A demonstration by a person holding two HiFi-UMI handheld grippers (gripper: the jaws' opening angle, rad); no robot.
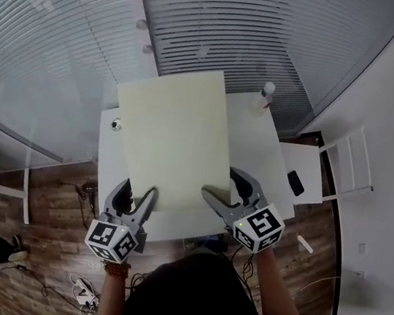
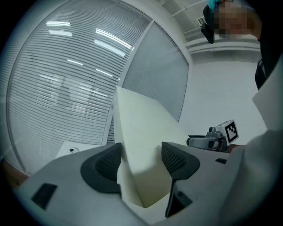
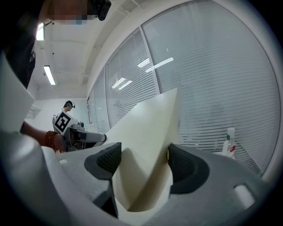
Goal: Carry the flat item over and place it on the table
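Table (image 1: 260, 151), white, stands below beside a wall of slatted blinds (image 1: 273, 33). Board (image 1: 174, 139): flat, thin, rectangular, pale cream, plain and unmarked. It is held in the air over the table, covering much of the top from the head view. Left gripper (image 1: 139, 197) is closed on the near edge toward the left corner, with the board pinched between its pads. Right gripper (image 1: 223, 187) is closed on the same edge toward the right. Bottle (image 1: 263, 98) stands upright at the table's far right corner.
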